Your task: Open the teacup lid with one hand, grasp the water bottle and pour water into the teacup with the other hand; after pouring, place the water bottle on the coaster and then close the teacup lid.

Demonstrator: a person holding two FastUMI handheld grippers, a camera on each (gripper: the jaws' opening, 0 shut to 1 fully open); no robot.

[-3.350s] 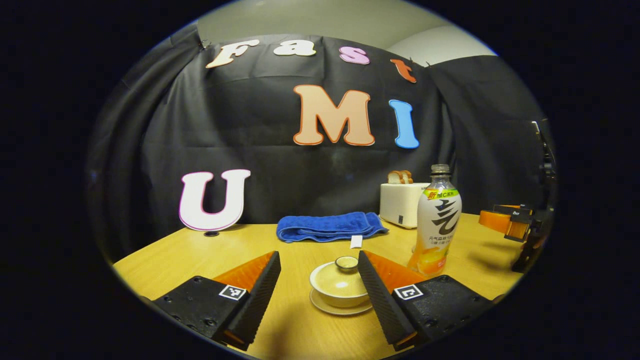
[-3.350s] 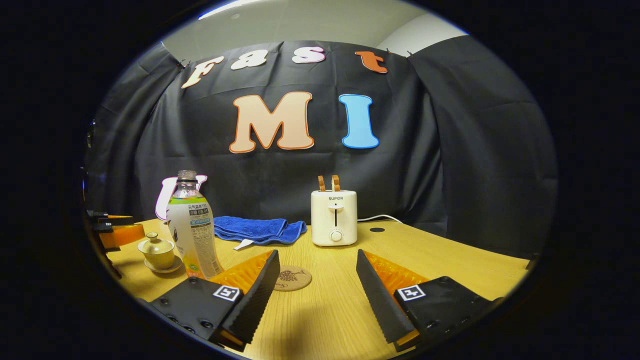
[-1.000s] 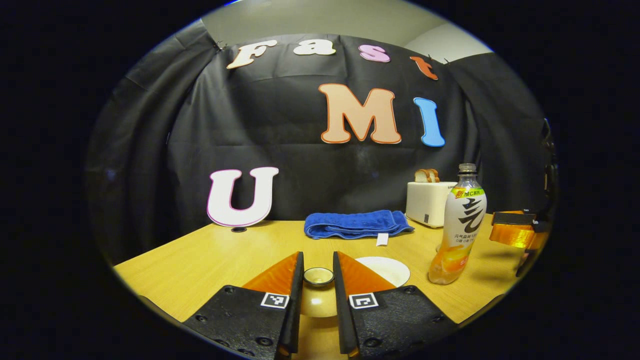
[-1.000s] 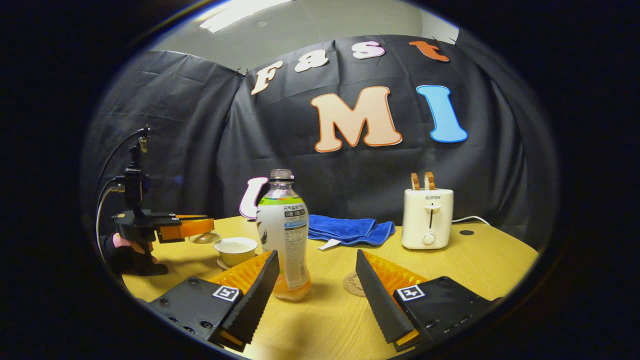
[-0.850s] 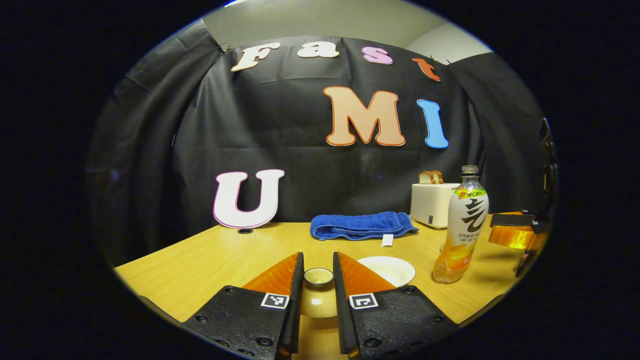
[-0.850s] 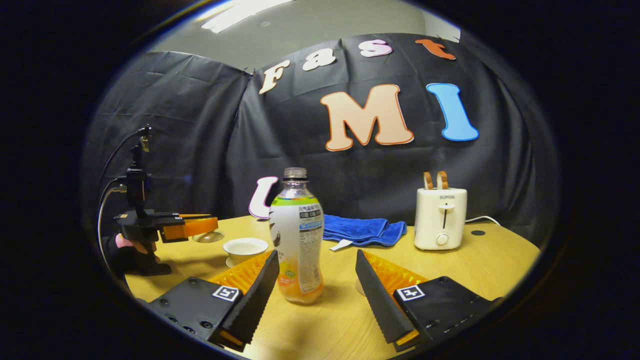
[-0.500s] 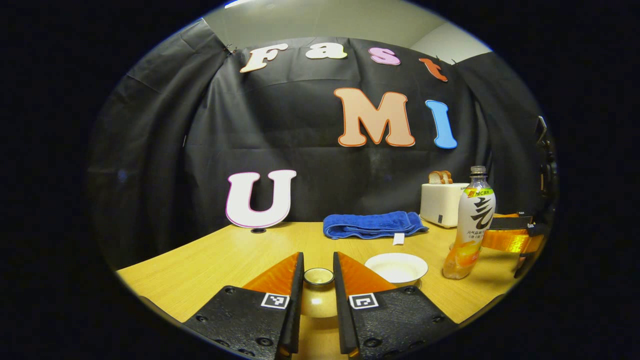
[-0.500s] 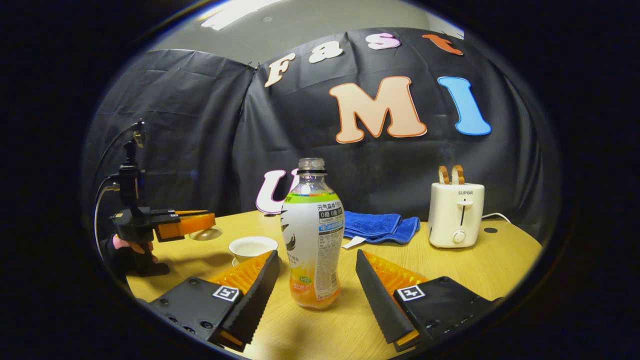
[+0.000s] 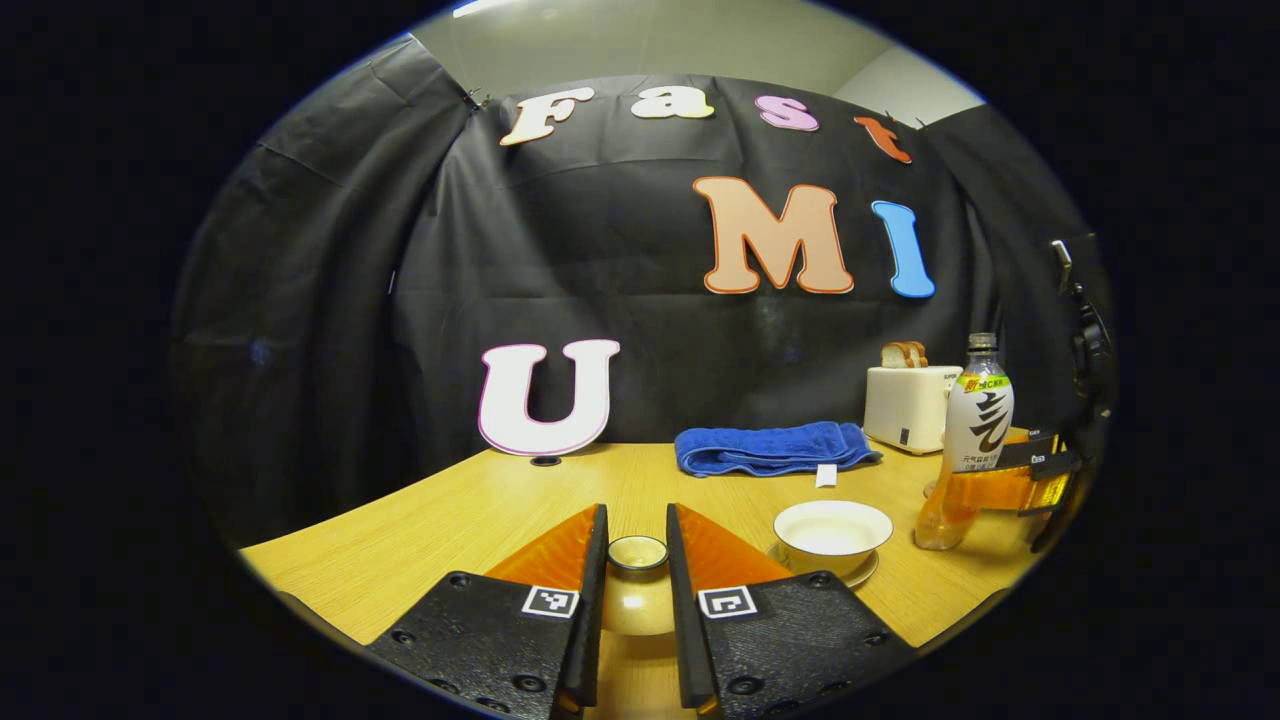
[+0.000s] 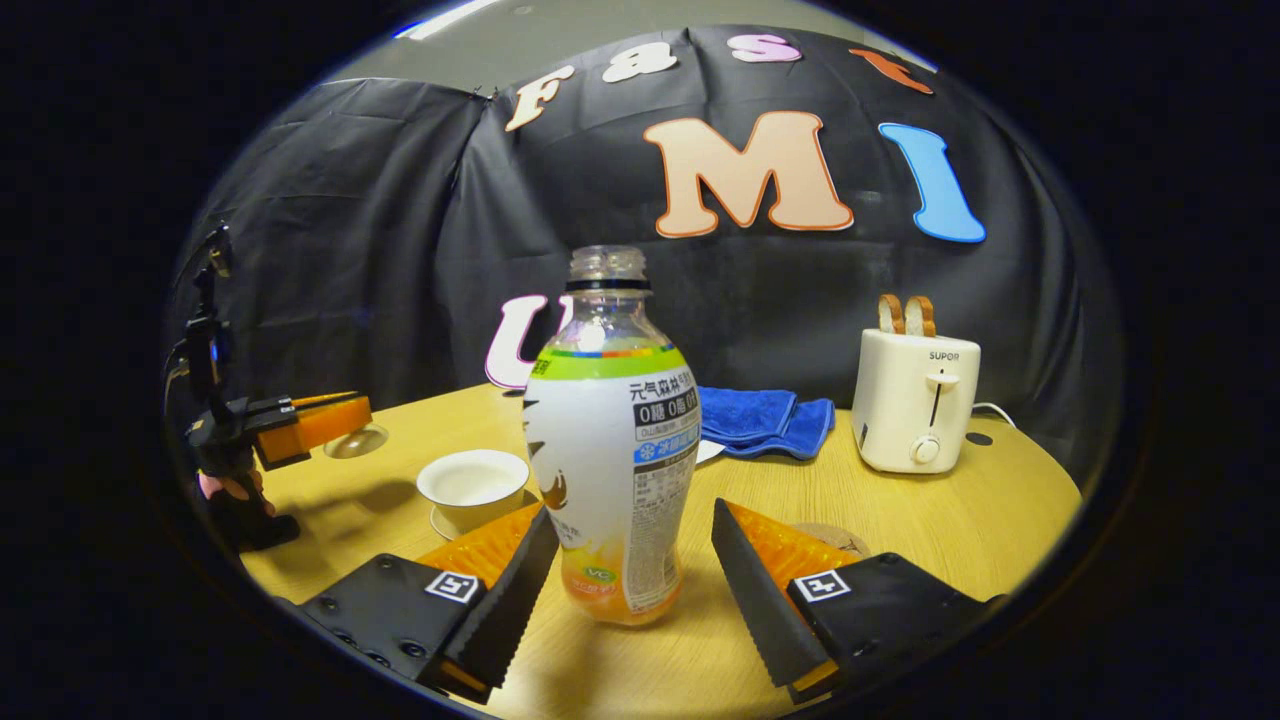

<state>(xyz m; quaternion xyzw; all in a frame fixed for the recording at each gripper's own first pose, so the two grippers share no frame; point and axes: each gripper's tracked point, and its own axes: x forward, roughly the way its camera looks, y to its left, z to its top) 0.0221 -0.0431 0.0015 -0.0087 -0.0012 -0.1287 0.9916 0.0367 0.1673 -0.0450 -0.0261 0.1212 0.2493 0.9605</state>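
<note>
While the left gripper pinches the lid clear of the teacup, the right gripper, fingers spread, straddles the water bottle for grasping.

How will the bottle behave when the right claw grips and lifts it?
The bottle is tall on a narrow base, so a nudge may tip it. It looks mostly empty, liquid only at the bottom: probably light. It has no cap, so tilting may spill.

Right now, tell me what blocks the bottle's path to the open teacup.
Nothing visible: the water bottle stands between the open right gripper fingers, the teacup sits uncovered beside it, and the left gripper holds the lid away.
</note>
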